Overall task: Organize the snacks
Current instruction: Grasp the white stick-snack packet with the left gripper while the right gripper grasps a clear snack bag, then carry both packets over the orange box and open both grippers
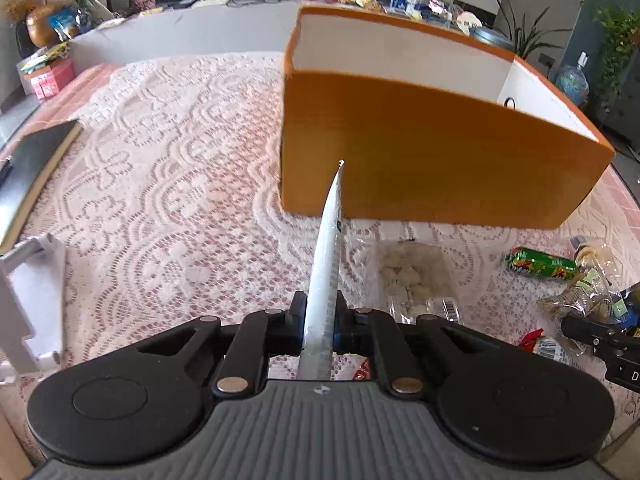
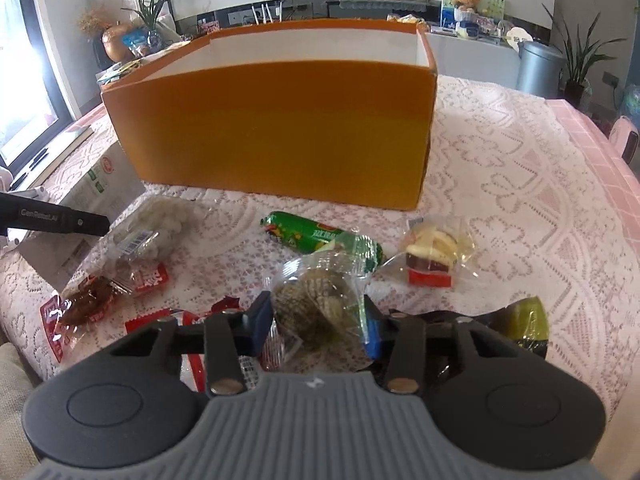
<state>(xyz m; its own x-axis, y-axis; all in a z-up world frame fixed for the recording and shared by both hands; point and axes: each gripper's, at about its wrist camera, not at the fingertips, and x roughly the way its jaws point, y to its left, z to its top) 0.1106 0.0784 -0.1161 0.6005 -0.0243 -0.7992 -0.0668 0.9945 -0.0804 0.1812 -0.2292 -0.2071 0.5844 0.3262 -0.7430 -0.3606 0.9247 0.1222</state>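
Box point(image 2: 276, 128) on tablecloth point(image 2: 500, 168); snack packets point(image 2: 320, 236) scattered before it.

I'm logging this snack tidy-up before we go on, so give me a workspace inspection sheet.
Surface: lace tablecloth over pink table.
Job's things: open orange box; green sausage stick, clear bag of white pieces, red packets loose in front.
Clutter: dark notebook at left.
Grippers: left gripper shut on white flat packet; right gripper straddling clear-wrapped snack, contact unclear.
Cables: nothing seen.
Surroundings: potted plants, router, teddy bear.
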